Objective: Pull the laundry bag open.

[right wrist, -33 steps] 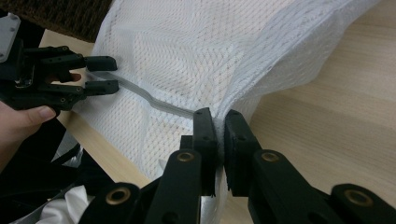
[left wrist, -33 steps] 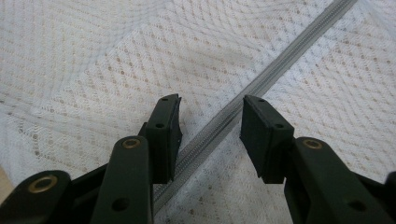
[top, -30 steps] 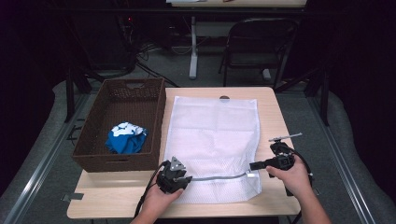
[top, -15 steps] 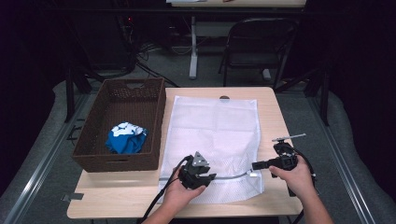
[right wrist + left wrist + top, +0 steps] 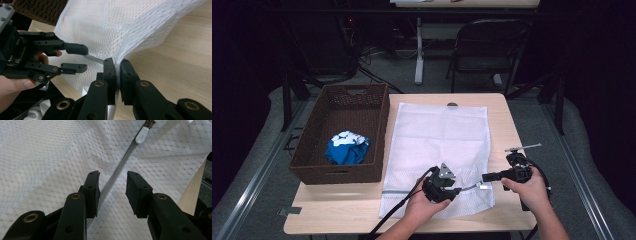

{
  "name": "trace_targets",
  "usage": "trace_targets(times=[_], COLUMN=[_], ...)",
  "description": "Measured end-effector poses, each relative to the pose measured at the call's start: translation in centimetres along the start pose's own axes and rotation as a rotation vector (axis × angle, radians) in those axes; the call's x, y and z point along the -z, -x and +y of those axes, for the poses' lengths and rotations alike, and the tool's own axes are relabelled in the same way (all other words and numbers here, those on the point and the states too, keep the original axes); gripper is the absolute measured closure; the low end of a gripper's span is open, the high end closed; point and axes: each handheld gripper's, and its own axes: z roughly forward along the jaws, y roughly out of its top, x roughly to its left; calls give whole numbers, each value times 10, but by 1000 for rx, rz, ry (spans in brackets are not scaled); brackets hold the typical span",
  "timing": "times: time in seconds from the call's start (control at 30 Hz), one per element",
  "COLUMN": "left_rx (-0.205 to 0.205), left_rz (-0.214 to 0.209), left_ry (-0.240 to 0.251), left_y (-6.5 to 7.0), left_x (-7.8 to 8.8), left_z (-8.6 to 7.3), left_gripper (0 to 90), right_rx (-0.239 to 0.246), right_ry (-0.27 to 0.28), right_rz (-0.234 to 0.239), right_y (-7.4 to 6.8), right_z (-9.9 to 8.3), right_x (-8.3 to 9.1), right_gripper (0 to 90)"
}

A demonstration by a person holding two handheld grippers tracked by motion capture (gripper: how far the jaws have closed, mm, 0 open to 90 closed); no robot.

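from the high view, a white mesh laundry bag (image 5: 439, 150) lies flat on the wooden table (image 5: 502, 112), just beside a brown wicker basket (image 5: 343, 132) that has a crumpled blue and white cloth (image 5: 347, 148) in it. the left gripper (image 5: 457, 191) sits over the bag's near end, right on the grey zipper (image 5: 399, 191) line, and the right gripper (image 5: 485, 177) is at the bag's near right edge, pointing in toward the left one.

left gripper view: the jaws stand apart with the zipper tape (image 5: 117, 171) running up between them. neither pad looks like it presses the tape, though the left pad sits just beside it. the white zipper pull (image 5: 141, 135) is farther along, up near the top, well clear of the jaws. mesh all around, with a bit of bare table at the right.

right gripper view: the jaws are pressed together, pinching a bunched fold of the mesh bag (image 5: 120, 27) at its edge, so the fabric lifts off the table toward the pads. the left gripper (image 5: 86, 59) shows at the left, jaws spread, with the zipper's end between them and the pinch.
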Motion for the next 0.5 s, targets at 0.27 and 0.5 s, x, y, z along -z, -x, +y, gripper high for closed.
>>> trace_targets(times=[0.27,0.5], left_rx=[-14,-32], left_rz=[-16,-32], left_ry=[-23,-24], left_y=[5,10], left_x=[-16,-25], left_z=[3,9], left_gripper=[638,637], right_rx=[-8,-3], right_ry=[6,12], right_rz=[32,46], right_y=[-1,-4], right_z=[0,1], right_x=[1,1], right_gripper=[848,848])
